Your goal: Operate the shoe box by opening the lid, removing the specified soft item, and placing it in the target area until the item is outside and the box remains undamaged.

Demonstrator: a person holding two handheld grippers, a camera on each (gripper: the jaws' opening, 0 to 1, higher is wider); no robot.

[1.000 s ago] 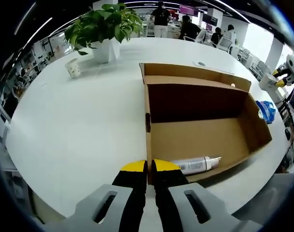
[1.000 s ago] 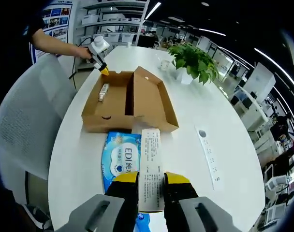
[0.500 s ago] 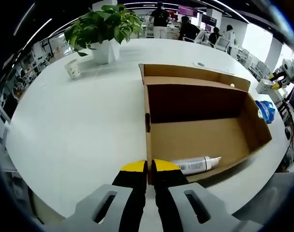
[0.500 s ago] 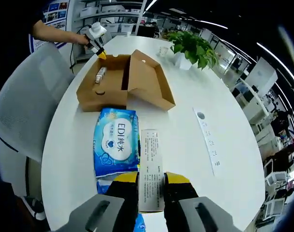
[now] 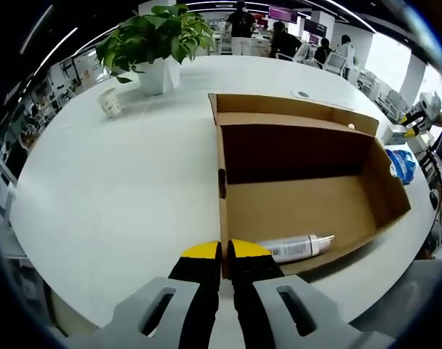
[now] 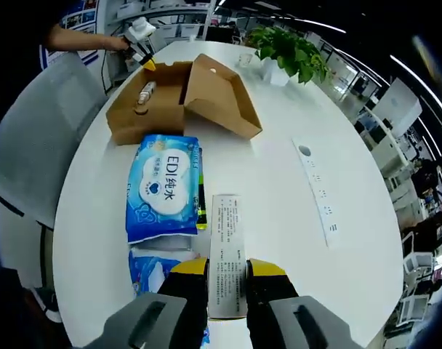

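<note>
A blue-and-white pack of wet wipes (image 6: 161, 185), the soft item of the task, lies flat on the white surface (image 6: 279, 182) outside the shoe box (image 6: 174, 98), just in front of the box's near wall and beside a folded printed slip (image 6: 227, 254). The pack looks light and yielding, its glossy film likely slippery, so a pinch at a crimped end seam or an outer edge would probably hold better than a squeeze across the puffy middle. The right tongs (image 6: 227, 270) are closed on that printed slip, which stands up between their yellow tips; another blue packet (image 6: 159, 269) lies just to their left. In the left gripper view, the left tongs (image 5: 225, 251) are pressed together on the box's thin front wall, steadying the open cardboard box (image 5: 301, 193), whose lid (image 5: 286, 109) is thrown back on the far side. A white spray bottle (image 5: 294, 247) lies inside along the near wall. The cardboard appears stiff but easily creased at such a grip. Beyond stand a potted plant (image 5: 159, 43) and a small paper cup (image 5: 110, 102).
</note>
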